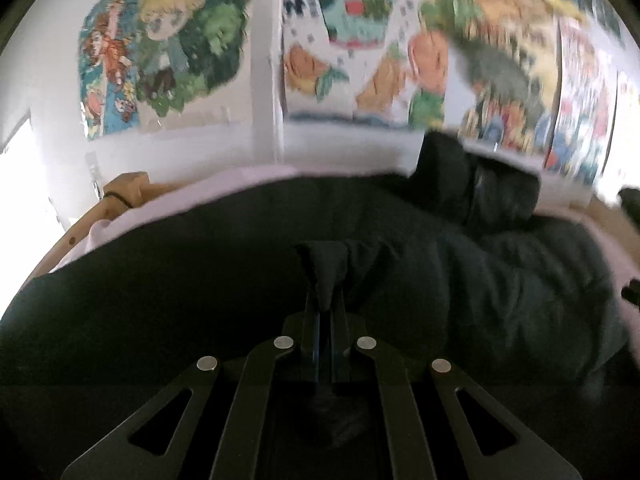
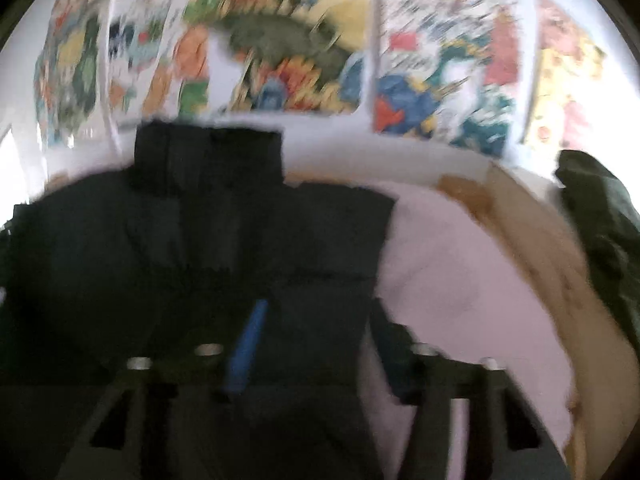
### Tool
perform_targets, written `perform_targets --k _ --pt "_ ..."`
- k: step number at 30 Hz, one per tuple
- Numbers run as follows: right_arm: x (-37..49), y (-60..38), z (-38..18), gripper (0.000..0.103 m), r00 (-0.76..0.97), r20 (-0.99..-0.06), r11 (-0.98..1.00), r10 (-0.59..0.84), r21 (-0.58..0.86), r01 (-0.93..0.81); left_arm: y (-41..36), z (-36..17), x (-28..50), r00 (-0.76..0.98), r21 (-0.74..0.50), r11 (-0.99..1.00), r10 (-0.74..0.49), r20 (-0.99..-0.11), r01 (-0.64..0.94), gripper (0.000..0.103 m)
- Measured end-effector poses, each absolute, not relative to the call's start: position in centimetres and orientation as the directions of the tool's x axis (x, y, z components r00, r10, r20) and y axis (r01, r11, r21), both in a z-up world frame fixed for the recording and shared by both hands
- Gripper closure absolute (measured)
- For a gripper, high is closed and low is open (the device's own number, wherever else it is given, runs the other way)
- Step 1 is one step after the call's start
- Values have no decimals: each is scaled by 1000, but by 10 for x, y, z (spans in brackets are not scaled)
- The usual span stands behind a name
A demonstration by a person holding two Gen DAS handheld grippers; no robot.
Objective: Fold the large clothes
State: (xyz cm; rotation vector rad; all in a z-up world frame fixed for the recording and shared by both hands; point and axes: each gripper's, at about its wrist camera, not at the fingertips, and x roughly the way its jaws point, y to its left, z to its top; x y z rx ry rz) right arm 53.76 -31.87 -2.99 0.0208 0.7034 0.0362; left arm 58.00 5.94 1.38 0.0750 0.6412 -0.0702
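Jacket [image 1: 280, 248] fold in left gripper [image 1: 325, 308]

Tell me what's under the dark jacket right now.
A pale pink sheet lies under the dark jacket, showing along its far and right edges, with a wooden frame beyond. How far the sheet runs beneath is covered.

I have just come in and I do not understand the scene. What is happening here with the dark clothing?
A person is folding a large dark jacket that lies on a pale pink sheet, using a handheld gripper in each hand. The left gripper is shut on a pinch of the jacket's fabric. The right gripper hangs over the jacket's edge with its jaws apart; the picture is too blurred to show a grip. Another dark garment lies off to the side.
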Motion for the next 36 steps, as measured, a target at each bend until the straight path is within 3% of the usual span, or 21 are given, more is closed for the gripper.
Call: perform_targets --k 2,12,17,19,20,21,22,24,28,36 --pt "550 -308 -49 73 726 -687 999 34 4 -43 60 5 585 792 78 993 -20 -610 85 101" --pt "567 -300 -97 73 665 -747 998 4 -42 -53 53 -25 598 765 181 981 63 -641 71 98" --pt "557 -300 -83 73 699 -715 997 -9 -58 -46 74 -8 589 762 39 997 -31 -646 73 82" --pt "553 -297 -70 65 699 -715 998 7 -43 -55 89 4 578 762 -50 996 -93 -640 79 66" --pt "550 -294 -61 54 702 -712 998 18 -35 -61 97 11 569 774 -82 994 -111 -624 77 61" --pt "546 -289 -51 43 712 -701 997 33 -28 -73 105 18 558 792 -103 992 -116 -599 68 48" --pt "543 -284 -41 40 725 -687 996 44 -29 -88 113 25 546 812 -118 992 -113 -573 54 34" --pt "537 -269 -18 38 739 -671 991 63 -43 -123 135 39 519 849 -158 987 -96 -520 15 21" --pt "533 -228 29 28 742 -659 980 121 -40 -195 175 51 476 863 -231 971 -61 -502 -65 10" --pt "539 -109 76 21 759 -609 948 230 -36 -315 238 54 424 839 -331 906 46 -543 -264 9"
